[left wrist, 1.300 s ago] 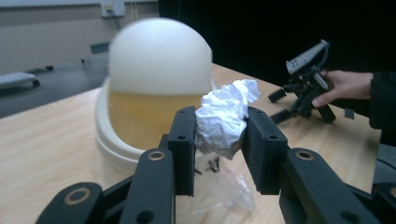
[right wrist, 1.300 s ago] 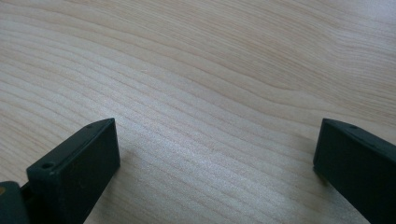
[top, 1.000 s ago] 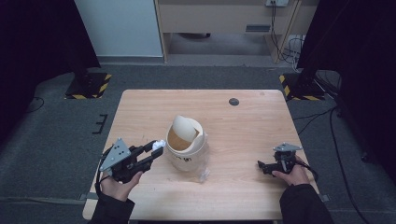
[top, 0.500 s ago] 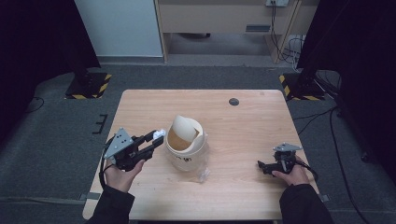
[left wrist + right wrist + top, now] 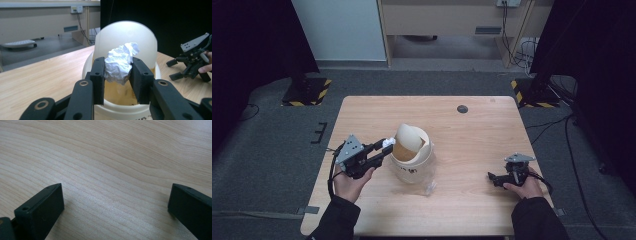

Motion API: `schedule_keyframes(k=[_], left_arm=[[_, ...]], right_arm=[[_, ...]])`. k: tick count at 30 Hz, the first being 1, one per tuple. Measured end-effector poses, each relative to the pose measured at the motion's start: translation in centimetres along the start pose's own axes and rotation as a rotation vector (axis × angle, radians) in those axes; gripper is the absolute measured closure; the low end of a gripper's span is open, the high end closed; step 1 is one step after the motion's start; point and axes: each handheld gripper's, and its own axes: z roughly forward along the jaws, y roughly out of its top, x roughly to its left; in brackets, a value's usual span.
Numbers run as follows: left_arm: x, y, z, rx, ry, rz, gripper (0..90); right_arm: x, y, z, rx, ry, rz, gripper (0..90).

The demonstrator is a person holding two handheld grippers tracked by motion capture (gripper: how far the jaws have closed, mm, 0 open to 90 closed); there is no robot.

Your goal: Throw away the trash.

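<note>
Pinching a crumpled paper ball [image 5: 120, 62] in the left hand-held gripper [image 5: 117, 75], right at the swing lid of a small bin [image 5: 412, 160] mid-surface. Probably feather-light, soft, crushable; best squeezed across its middle, gently. Right hand-held gripper [image 5: 115, 202] spread, resting on the surface [image 5: 112, 157].

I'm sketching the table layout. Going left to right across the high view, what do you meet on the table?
Left gripper clamping a crumpled paper ball → white bin with a swing lid → small clear scrap → right gripper, jaws open.
</note>
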Motion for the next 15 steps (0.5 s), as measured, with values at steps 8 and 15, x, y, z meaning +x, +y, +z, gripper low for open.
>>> schedule_keyframes(k=[8, 15], left_arm=[[-0.1, -0.9, 1.1, 0.040, -0.007, -0.003, 65.8], [-0.2, -1.4, 1.7, 0.073, -0.016, 0.007, 65.9]], right_arm=[[0.0, 0.0, 0.0, 0.000, 0.000, 0.000, 0.8], [0.0, 0.0, 0.0, 0.000, 0.000, 0.000, 0.7]])
